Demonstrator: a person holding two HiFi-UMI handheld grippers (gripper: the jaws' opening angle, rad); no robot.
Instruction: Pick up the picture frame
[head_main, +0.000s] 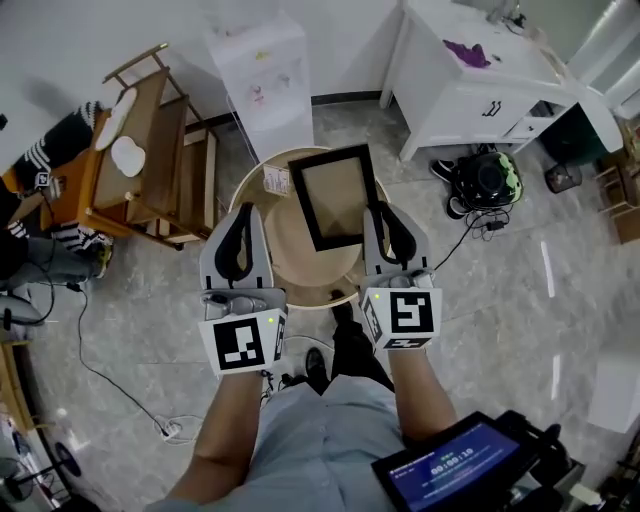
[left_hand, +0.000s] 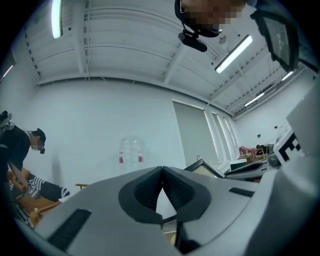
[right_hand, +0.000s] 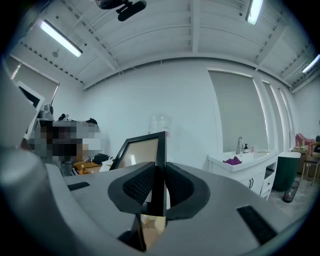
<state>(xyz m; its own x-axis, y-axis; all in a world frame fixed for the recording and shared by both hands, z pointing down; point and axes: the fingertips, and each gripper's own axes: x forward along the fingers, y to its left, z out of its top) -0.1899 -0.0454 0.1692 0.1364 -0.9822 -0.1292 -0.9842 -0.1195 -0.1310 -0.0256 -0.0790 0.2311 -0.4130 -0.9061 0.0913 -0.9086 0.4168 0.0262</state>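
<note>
Fingers (right_hand: 137, 187) of the right gripper (right_hand: 159, 174) are pressed together on one side rail of the picture frame (right_hand: 137, 152). In the right gripper view the black rail stands upright between the pads, and the panel runs off to the left. In the left gripper view, the left gripper (left_hand: 161, 172) has its fingers meeting at the tips with nothing between them, and a corner of the frame shows just beyond. The head view shows the frame over the round bench (head_main: 300, 265), held at its right edge, with the left gripper near its other side but apart from it. I cannot tell whether the lower edge is clear of the bench. Gripped by one rail only, the frame will likely want to pivot. Squeeze firmly, raise it straight up without twisting the wrist, and keep the left gripper close enough to steady the free side.
</note>
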